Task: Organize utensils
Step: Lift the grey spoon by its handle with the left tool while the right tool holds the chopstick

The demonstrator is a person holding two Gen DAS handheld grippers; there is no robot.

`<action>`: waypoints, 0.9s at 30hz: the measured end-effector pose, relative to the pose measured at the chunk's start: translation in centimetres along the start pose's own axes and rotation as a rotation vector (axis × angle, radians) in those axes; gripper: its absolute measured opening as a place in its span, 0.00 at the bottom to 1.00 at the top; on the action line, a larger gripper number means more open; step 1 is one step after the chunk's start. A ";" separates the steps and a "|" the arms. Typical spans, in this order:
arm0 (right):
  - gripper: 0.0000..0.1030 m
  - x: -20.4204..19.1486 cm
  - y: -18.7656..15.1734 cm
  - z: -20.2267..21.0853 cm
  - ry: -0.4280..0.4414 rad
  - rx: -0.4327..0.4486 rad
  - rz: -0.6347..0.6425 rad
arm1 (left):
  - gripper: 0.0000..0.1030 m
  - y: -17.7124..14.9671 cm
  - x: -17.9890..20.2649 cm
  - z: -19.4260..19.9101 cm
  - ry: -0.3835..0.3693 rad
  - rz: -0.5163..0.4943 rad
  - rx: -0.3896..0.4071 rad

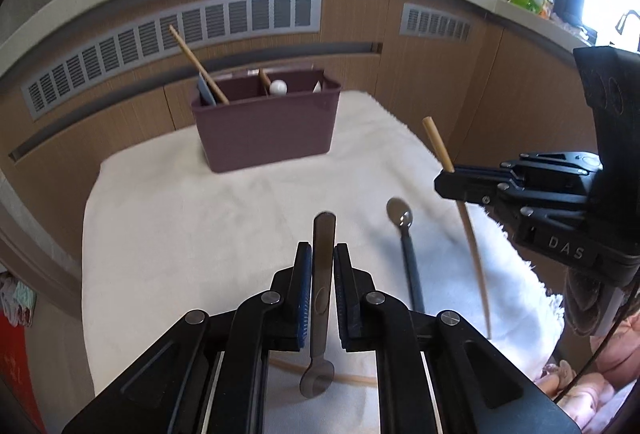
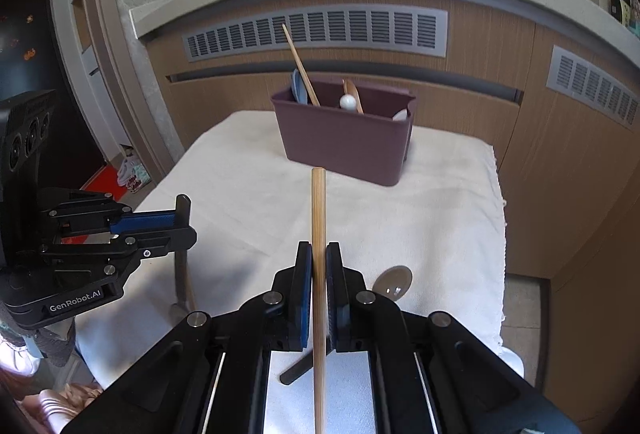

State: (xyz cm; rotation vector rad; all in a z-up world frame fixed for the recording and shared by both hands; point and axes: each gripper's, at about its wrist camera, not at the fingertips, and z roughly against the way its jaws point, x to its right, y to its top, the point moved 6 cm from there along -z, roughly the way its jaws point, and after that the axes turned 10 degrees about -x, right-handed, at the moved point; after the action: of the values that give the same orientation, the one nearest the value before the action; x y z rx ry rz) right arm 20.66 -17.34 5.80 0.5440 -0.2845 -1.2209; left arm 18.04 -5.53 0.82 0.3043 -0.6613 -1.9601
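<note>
My left gripper (image 1: 323, 258) is shut on a flat metal utensil (image 1: 322, 274), held above the white cloth. My right gripper (image 2: 319, 258) is shut on a bamboo chopstick (image 2: 318, 274), also above the cloth; it shows in the left wrist view (image 1: 452, 173) at the right. A maroon utensil bin (image 1: 266, 121) stands at the back of the cloth and holds a chopstick (image 1: 196, 63), a wooden utensil and a white ball-topped piece. A dark-handled metal spoon (image 1: 404, 238) lies on the cloth between the grippers.
The white cloth (image 1: 180, 218) covers a small table with edges close on all sides. Behind it is a wooden wall with grey vents (image 1: 172, 33). Another chopstick (image 1: 352, 380) lies on the cloth under my left gripper.
</note>
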 end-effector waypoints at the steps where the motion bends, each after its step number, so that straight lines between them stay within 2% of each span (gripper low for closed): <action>1: 0.06 -0.2 0.1 0.3 -0.001 0.007 0.003 | 0.11 0.2 0.1 0.4 -0.002 0.002 0.012; 5: 0.06 -0.5 0.7 1.2 -0.007 0.028 0.013 | 0.10 1.0 0.3 2.1 -0.016 -0.003 0.050; 8: 0.06 -0.6 0.9 1.2 -0.018 0.029 0.022 | 0.09 1.2 0.7 1.7 -0.005 -0.027 0.033; 10: 0.06 -0.2 0.8 0.8 -0.025 0.018 0.015 | 0.10 0.8 0.4 0.1 0.013 -0.029 -0.022; 13: 0.06 0.5 0.4 0.3 -0.030 0.005 -0.005 | 0.13 -0.4 0.1 -3.3 -0.011 -0.009 -0.137; 14: 0.07 0.7 0.3 0.1 -0.028 0.000 -0.011 | 0.18 -0.8 0.1 -4.6 -0.025 -0.003 -0.178; 15: 0.07 0.9 0.2 -0.2 -0.026 -0.007 -0.015 | 0.29 -1.1 0.3 -5.5 -0.034 0.005 -0.202; 16: 0.07 1.1 0.0 -0.5 -0.027 -0.013 -0.017 | 0.33 -1.2 0.3 -6.8 -0.042 0.018 -0.233; 20: 0.07 1.9 -0.5 -1.4 -0.016 -0.033 -0.044 | 0.35 -0.6 0.6 -10.6 -0.024 0.029 -0.295; 26: 0.07 2.5 -0.4 -1.3 0.000 -0.022 -0.060 | 0.35 0.0 1.8 -14.7 0.046 -0.013 -0.371; 27: 0.07 2.6 -0.4 -1.2 0.002 -0.018 -0.059 | 0.38 0.0 1.8 -14.9 0.056 -0.017 -0.363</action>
State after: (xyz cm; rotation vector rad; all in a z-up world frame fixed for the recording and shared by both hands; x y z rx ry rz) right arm 21.73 -19.58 4.34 0.5409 -0.2567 -1.2783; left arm 24.28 -11.83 -11.24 0.1403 -0.2585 -2.0347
